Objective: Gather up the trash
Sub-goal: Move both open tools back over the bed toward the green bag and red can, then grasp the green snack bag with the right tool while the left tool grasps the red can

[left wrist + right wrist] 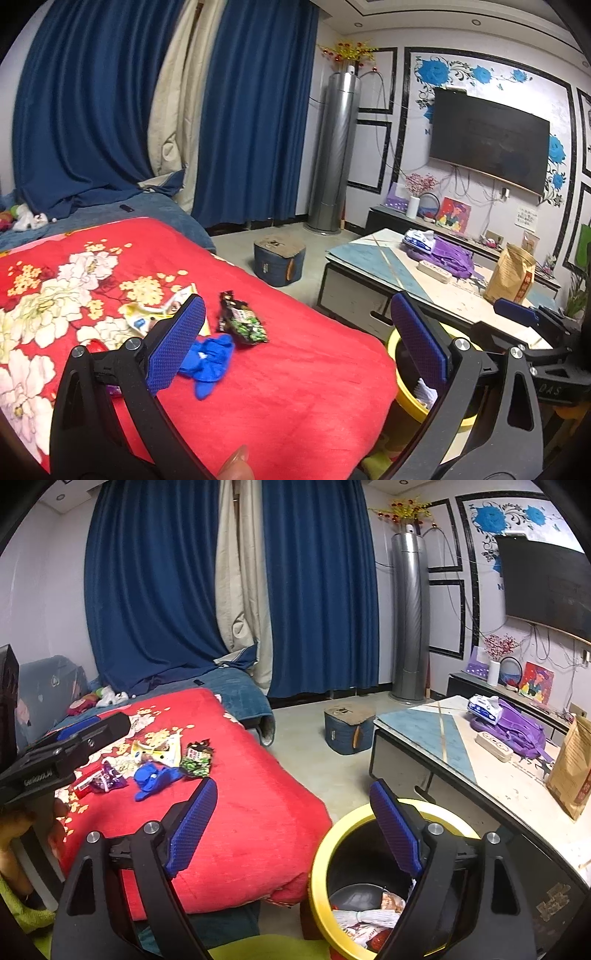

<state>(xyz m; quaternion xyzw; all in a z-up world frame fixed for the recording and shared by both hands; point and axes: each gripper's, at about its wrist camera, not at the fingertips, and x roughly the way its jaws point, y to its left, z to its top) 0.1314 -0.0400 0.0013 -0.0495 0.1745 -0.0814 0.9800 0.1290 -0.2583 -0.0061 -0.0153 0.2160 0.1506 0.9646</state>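
Trash lies on the red floral blanket (280,391): a crumpled blue glove (208,360), a black-green snack wrapper (242,320) and a yellow-white wrapper (155,308). The right wrist view shows the same pile, with the glove (153,778), the green wrapper (197,762), and purple (107,780) and red (85,781) wrappers. My left gripper (299,345) is open and empty just above the glove. My right gripper (291,829) is open and empty over the rim of the yellow bin (321,853), which holds wrappers (365,919).
A low table (436,731) stands to the right with a purple bag (517,731), a tissue pack (484,706) and a brown paper bag (572,768). A blue box (347,727) sits on the floor. Blue curtains hang behind.
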